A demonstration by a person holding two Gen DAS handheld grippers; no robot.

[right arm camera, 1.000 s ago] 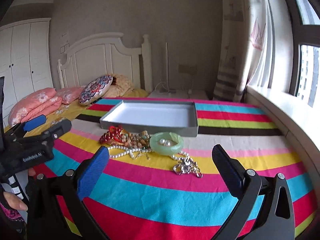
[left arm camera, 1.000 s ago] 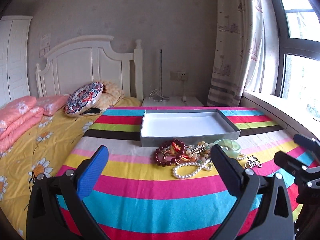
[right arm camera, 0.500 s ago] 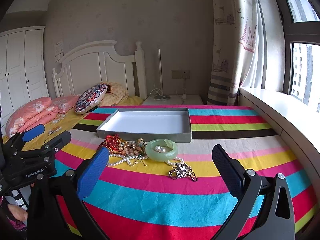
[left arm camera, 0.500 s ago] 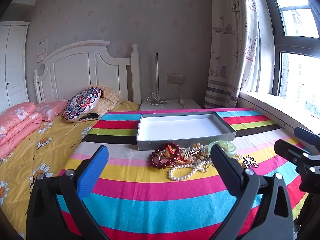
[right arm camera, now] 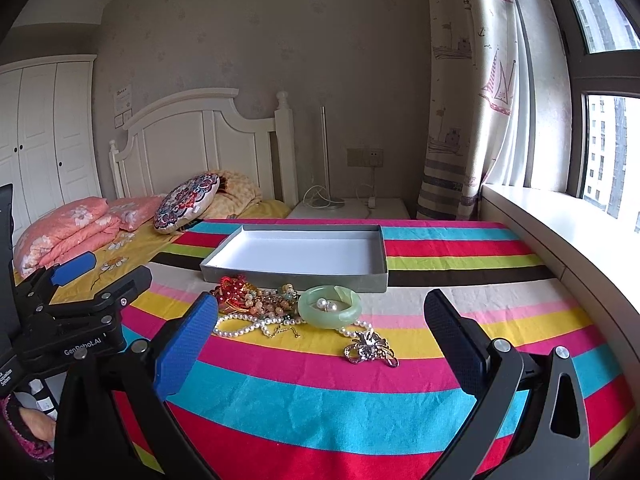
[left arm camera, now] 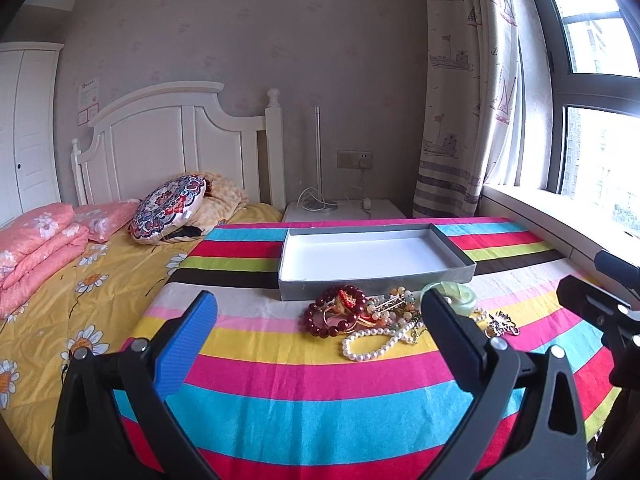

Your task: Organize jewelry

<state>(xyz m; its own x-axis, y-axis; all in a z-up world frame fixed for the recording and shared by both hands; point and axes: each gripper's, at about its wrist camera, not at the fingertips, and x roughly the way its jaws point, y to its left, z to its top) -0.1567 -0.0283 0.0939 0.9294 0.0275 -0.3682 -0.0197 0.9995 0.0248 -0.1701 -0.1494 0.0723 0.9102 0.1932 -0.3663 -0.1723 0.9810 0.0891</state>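
A heap of jewelry lies on the striped cloth in front of an empty grey tray (left arm camera: 376,280) (right arm camera: 296,278): a dark red bead bracelet (left arm camera: 334,312), a pearl necklace (left arm camera: 374,342) (right arm camera: 244,322), a green jade bangle (right arm camera: 330,306) (left arm camera: 466,294) with pearl earrings inside it, and a silver brooch (right arm camera: 370,348) (left arm camera: 502,324). My left gripper (left arm camera: 320,340) is open and empty, held above the cloth short of the heap. My right gripper (right arm camera: 320,344) is open and empty, nearer the brooch. The left gripper also shows at the left of the right wrist view (right arm camera: 84,280).
The striped cloth (left arm camera: 320,408) covers the bed's right side. Yellow bedding (left arm camera: 80,280), pink quilts (left arm camera: 36,248) and a round patterned cushion (left arm camera: 168,208) lie left. A nightstand (left arm camera: 344,210), curtain and window ledge (right arm camera: 560,232) stand behind and right.
Both grippers have tilted upward and drawn back a little, so the tray and heap sit lower and farther in view. Both stay open and empty. The jewelry has not moved.
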